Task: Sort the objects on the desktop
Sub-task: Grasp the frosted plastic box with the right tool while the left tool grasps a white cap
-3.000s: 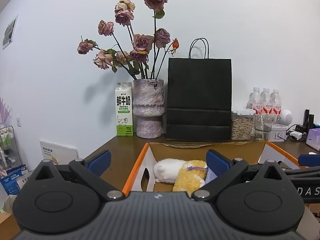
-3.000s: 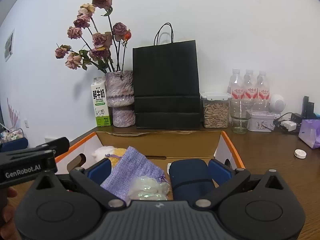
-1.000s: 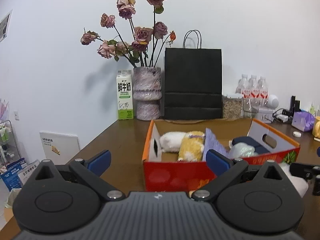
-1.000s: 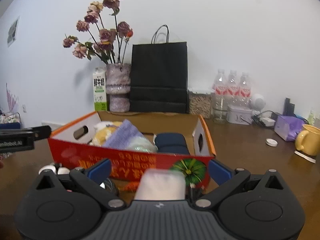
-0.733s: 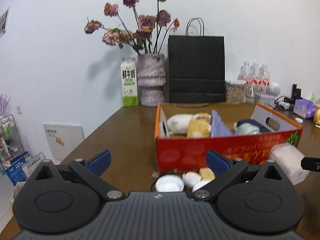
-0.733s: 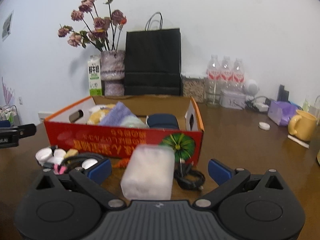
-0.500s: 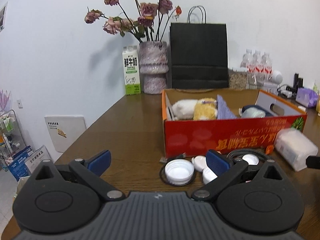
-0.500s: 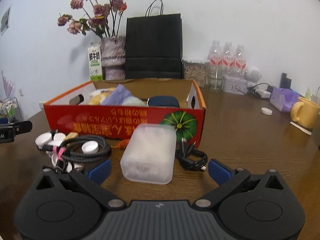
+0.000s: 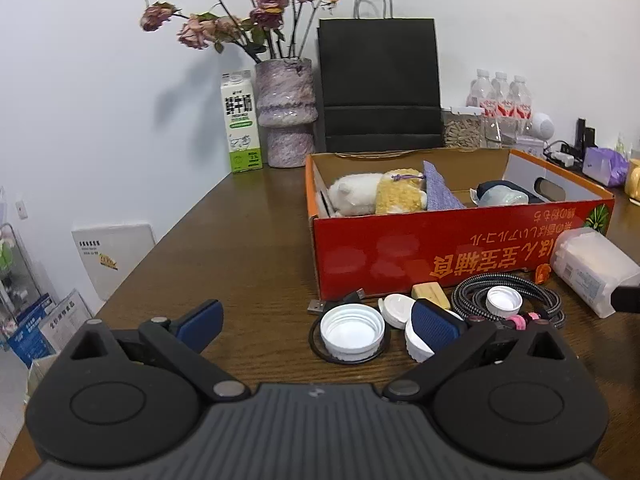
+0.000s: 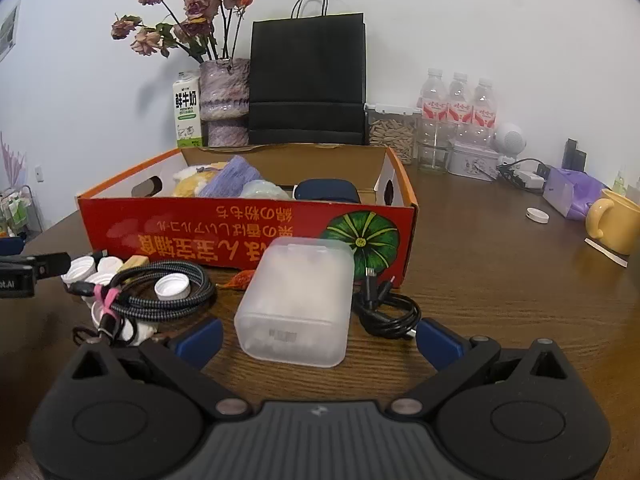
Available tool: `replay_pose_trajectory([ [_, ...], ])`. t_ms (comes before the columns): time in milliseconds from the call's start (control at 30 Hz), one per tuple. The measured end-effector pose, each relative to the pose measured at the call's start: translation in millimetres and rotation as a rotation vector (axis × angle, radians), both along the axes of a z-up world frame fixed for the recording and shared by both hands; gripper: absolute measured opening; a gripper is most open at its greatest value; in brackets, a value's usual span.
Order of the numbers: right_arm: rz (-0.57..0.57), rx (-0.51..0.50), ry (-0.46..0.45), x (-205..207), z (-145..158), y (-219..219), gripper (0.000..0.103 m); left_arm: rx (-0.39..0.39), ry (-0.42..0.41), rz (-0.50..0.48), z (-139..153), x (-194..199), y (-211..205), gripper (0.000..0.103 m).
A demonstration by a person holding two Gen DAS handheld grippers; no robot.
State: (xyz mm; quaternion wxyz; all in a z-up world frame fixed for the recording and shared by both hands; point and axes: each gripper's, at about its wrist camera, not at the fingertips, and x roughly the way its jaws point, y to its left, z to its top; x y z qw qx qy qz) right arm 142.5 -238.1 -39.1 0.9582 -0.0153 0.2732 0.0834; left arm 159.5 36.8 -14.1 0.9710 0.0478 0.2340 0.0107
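the red box (image 10: 248, 232) is sitting across the middle of the table (image 10: 500, 280), already holding a soft toy (image 9: 356, 198), a purple pouch (image 9: 438, 194) and a dark case (image 10: 326, 191), so part of the sorting looks done. just in front of its near wall the loose things are lying in a crowded row: the frosted plastic case (image 10: 298, 300) in the middle, a braided cable (image 10: 168, 284) to its left with a small white cap (image 10: 172, 283) sitting inside the coil, a black cable (image 10: 384, 308) to its right, and a cluster of white lids (image 9: 352, 332) and a small wooden block (image 9: 428, 291) at the far left. the right gripper (image 10: 318, 338) is hovering low with its jaws spread wide and holding nothing, the frosted case lying just ahead between them. the left gripper (image 9: 318, 324) is also wide open and empty, its right finger (image 9: 436, 326) hanging in front of the lids. the risk here is probably the crowding: closing on the case could be snagging the black cable touching its right side and dragging it along, and the smooth rounded plastic may be slipping out of a shallow pinch. on the left, the low flat lids may be skidding away from a finger, and lifting the braided coil would likely be tipping the cap out of it.
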Motion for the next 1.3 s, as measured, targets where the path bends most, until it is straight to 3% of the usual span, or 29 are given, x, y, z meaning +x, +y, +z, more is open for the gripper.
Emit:
replay_pose_trajectory([
  [300,0.043,-0.001,0.019,20.2,5.4,9.6,0.092,0.008,0.038,-0.025,-3.4,10.8,-3.9,0.089],
  [367,0.039,-0.003,0.037,26.8,5.2,11.5,0.088,0.014,0.05,-0.034,-4.4,12.8,-4.9,0.08],
  [600,0.041,0.003,0.063,40.9,3.4,17.5,0.078,0.007,0.082,-0.064,-6.5,20.8,-5.4,0.066],
  [733,0.039,-0.004,0.069,43.9,1.2,19.8,0.075,-0.008,0.111,-0.071,-8.8,26.2,-4.5,0.048],
  [900,0.041,-0.001,0.07,45.0,0.3,19.4,0.075,-0.027,0.137,-0.083,-11.0,29.9,-2.8,0.045],
  [933,0.041,-0.004,0.069,45.1,0.1,19.5,0.075,-0.026,0.139,-0.084,-11.2,30.0,-3.2,0.04],
  [1033,0.039,-0.017,0.063,44.5,-0.5,20.4,0.068,-0.023,0.138,-0.086,-11.3,29.4,-3.9,0.04],
  [1300,0.044,0.018,0.039,37.5,2.5,16.3,0.065,-0.031,0.111,-0.067,-6.7,23.1,-1.3,0.04],
])
